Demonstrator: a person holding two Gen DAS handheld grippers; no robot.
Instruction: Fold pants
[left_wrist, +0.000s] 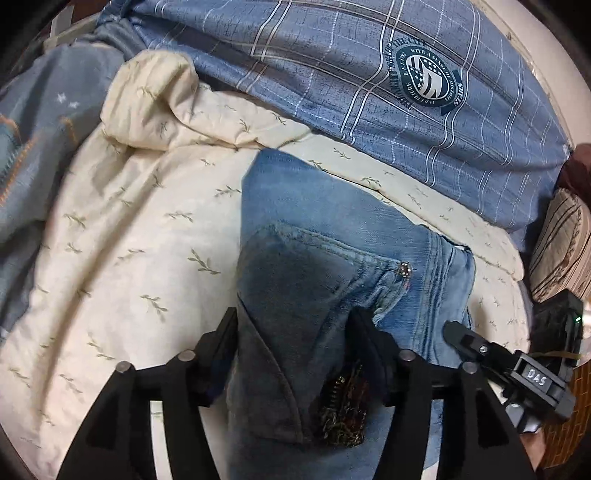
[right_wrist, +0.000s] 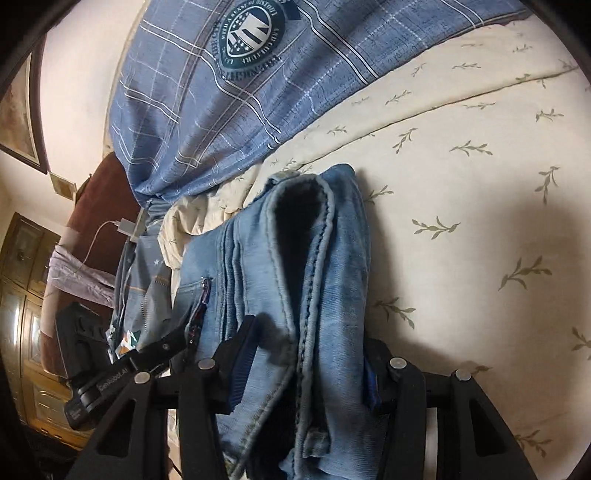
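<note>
Both grippers angle down over a bed, each with a bundle of folded blue jeans (left_wrist: 332, 236) between its jaws. The left gripper (left_wrist: 291, 332) stands about half open around a dark fold of denim; whether its pads press the cloth cannot be told. The right gripper (right_wrist: 310, 354) straddles the stacked leg hems (right_wrist: 306, 229), its jaws at middling width with cloth filling the gap; a firm grip cannot be confirmed. The jeans lie on a cream leaf-print quilt (left_wrist: 140, 229), running toward 12 o'clock. A blue plaid duvet with a round crest (left_wrist: 424, 74) is heaped beyond at 1 o'clock. In the right wrist view, a white charging cable (right_wrist: 107, 236) sits at 9 o'clock before a wooden cabinet (right_wrist: 22, 280).
</note>
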